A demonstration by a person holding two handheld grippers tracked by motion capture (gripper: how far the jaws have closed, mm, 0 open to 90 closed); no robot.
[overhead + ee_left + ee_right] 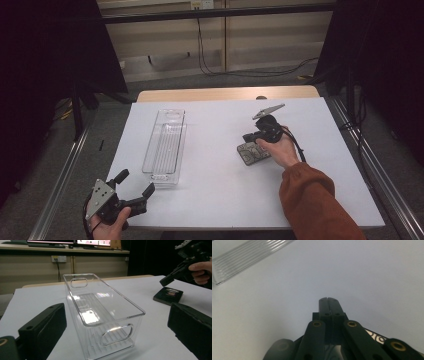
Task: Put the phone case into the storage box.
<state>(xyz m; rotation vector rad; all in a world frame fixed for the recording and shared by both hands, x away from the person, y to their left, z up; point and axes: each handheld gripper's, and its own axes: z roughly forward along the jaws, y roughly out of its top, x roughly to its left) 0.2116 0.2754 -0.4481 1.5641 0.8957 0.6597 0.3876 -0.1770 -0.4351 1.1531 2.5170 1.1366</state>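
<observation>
Hovering over the small dark case (253,152), the right gripper (251,137) has its jaws pressed together with nothing between them; in the right gripper view the closed tips (328,300) point down at bare white table (374,277), the patterned case edge (375,336) just behind them. Case lies flat on the table, right of centre, well apart from the clear plastic bin (166,147). Left gripper (135,192) sits at the near left corner, jaws spread wide, holding nothing, aimed at the bin's near end (117,333). Step looks like the approach to pick up the case, grasp not yet made. Next move likely calls for opening the right jaws, dropping them astride the case's edges, then closing. Bin is empty and probably the destination.
</observation>
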